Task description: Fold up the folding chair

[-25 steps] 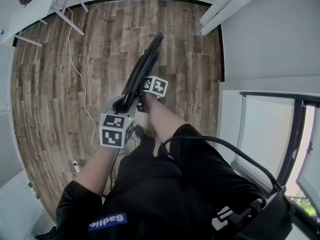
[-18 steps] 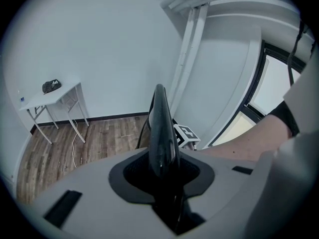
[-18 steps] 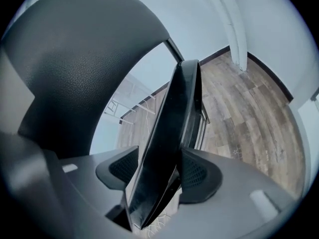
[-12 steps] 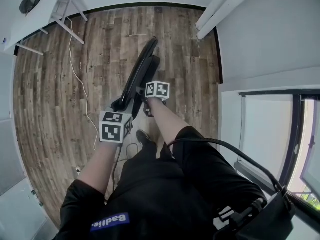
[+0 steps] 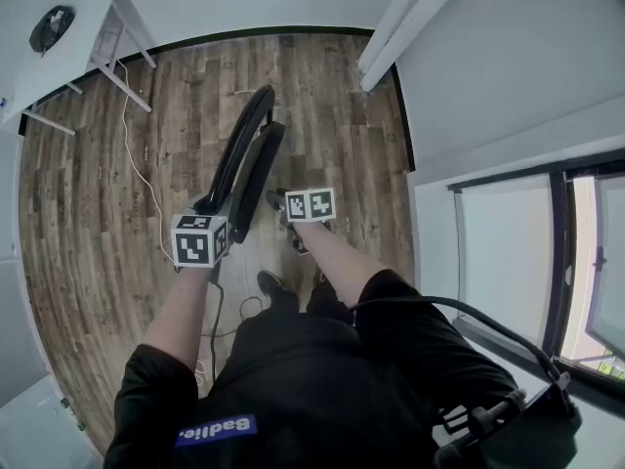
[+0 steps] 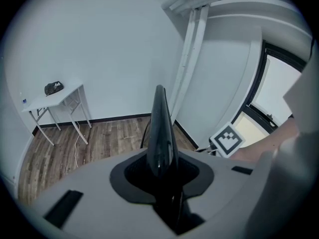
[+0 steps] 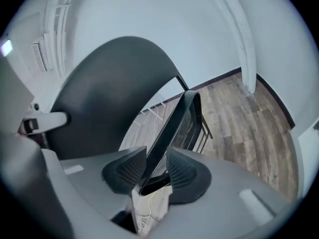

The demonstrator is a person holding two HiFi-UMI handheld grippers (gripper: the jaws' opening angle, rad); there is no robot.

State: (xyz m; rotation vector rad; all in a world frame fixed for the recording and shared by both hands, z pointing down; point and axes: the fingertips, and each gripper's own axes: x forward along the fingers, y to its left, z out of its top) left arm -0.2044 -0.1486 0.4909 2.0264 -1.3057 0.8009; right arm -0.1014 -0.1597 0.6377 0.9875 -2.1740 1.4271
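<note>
Table point(image 5: 78, 52) far L; cable point(image 5: 128, 145) on floor point(image 5: 332, 115) nr folded chair point(image 5: 256, 169).

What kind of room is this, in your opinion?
Probably a sparsely furnished office or studio room: a wood-plank floor, a small white table against bare white walls, and a large dark-framed window.

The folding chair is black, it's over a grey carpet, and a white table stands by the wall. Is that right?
Not quite. The floor under the folding chair is brown wooden planks, not grey carpet; the head view shows it clearly. The rest holds: the chair is black, and a white table stands by the wall.
</note>
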